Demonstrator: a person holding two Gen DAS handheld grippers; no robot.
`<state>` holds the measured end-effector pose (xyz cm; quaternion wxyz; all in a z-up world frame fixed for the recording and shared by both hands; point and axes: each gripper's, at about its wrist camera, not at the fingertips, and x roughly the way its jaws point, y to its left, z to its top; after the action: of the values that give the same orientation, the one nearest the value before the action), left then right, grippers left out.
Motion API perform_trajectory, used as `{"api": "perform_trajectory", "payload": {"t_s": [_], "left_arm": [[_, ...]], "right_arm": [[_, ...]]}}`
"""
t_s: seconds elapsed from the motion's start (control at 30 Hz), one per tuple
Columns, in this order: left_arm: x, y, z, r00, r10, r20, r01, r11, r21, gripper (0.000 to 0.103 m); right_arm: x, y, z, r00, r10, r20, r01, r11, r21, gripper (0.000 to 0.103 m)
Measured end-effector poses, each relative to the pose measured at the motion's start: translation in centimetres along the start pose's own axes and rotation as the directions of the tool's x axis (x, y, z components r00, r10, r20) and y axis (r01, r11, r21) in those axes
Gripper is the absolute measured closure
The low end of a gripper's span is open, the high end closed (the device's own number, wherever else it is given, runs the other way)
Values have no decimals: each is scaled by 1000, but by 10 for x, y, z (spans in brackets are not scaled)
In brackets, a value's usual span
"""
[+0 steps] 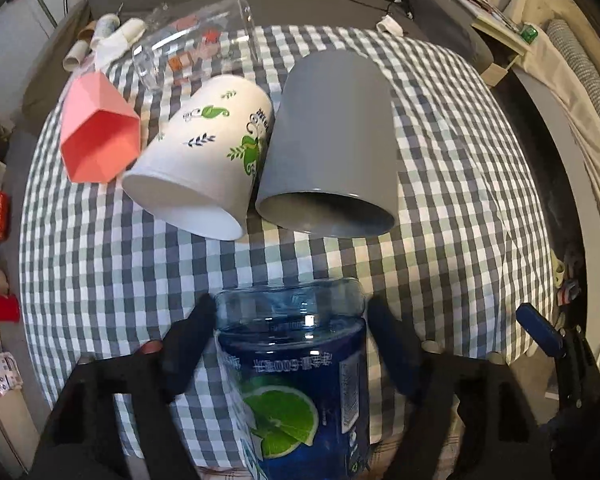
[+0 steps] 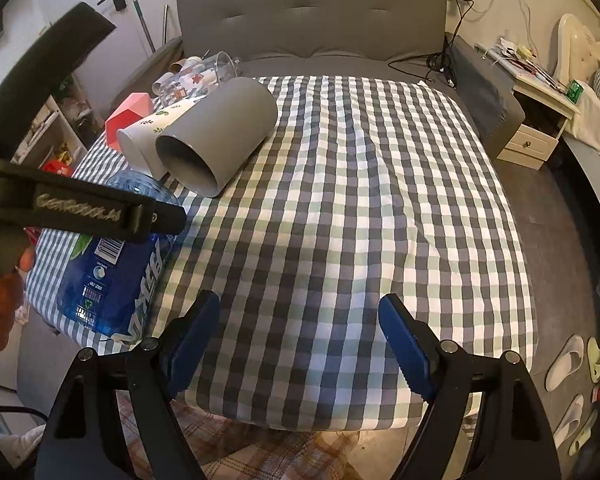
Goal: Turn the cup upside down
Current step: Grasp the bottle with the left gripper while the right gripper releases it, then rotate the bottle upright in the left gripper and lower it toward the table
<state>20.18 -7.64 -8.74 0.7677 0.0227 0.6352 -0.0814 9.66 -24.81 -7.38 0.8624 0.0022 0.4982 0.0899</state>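
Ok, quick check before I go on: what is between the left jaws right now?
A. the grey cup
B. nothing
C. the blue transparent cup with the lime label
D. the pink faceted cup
C: in the left wrist view the blue transparent cup sits between the left gripper jaws, which close on its sides, while the grey cup and the pink faceted cup lie farther off on the checkered cloth.

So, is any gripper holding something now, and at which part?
The left gripper holds the blue plastic jar by its sides, near the clear rounded end, fingers on either side. The right gripper is open and empty.
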Motion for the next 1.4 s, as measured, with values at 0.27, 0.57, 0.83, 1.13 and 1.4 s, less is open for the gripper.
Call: {"api": "perform_trajectory", "payload": {"t_s": [0.27,0.57,0.83,1.13,1.4], "left_arm": [[-31,4,-1,995,-21,101,18,999,27,28],[-69,6,-30,907,59,417,-65,998,0,28],[-53,17,-49,774,169,610,-165,984,-63,28],[-56,15,-65,759,152,633,-161,986,-44,28],[-61,11,-83,778,152,610,-159,986,-43,28]], "right_arm": [[-10,2,-1,1000,0,23,0,1000,2,21],[-28,0,-5,998,-6,58,6,1000,3,21],[-19,1,-12,1000,-6,30,6,1000,2,21],[-13,3,-10,1000,-3,20,3,1000,-1,21],[-23,7,-11,999,0,33,0,1000,-4,21]]}}
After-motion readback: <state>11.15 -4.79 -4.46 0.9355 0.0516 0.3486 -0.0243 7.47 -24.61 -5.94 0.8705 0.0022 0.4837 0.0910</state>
